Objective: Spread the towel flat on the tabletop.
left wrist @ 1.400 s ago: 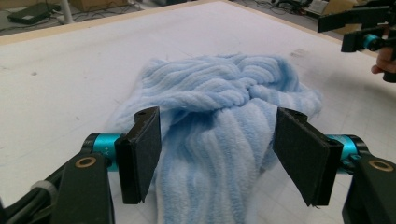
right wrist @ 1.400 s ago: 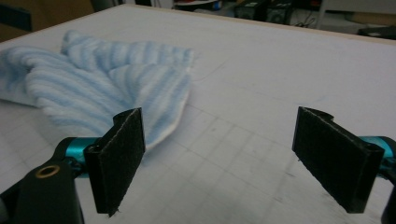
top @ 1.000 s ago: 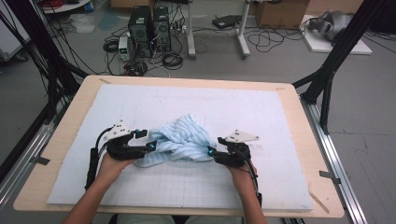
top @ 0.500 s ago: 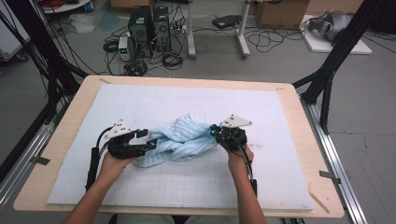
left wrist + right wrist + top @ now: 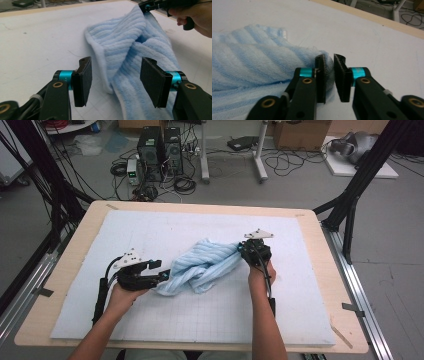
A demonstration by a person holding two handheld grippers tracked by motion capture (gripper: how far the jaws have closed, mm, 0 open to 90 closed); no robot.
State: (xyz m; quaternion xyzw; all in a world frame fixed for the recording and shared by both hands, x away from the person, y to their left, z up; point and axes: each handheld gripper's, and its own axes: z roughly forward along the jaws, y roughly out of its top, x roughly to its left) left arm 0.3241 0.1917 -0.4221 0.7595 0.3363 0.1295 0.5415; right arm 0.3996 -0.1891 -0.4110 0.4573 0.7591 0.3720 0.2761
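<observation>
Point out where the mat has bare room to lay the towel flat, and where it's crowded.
Free: the mat between the blue towel and the far edge, and the near strip between the forearms. Crowded: the middle, where the right gripper pinches the towel's end and the open left gripper flanks the other.

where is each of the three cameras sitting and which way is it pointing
High view: fixed above the person's side, looking forward and down on the table; both forearms, left gripper and right gripper show.
Left gripper view: rides the left gripper, looking along its wide-open jaws at the blue towel; the other hand shows far off.
Right gripper view: rides the right gripper, jaws nearly closed on the towel's edge.
Shared: all three show the blue towel on the white mat.
</observation>
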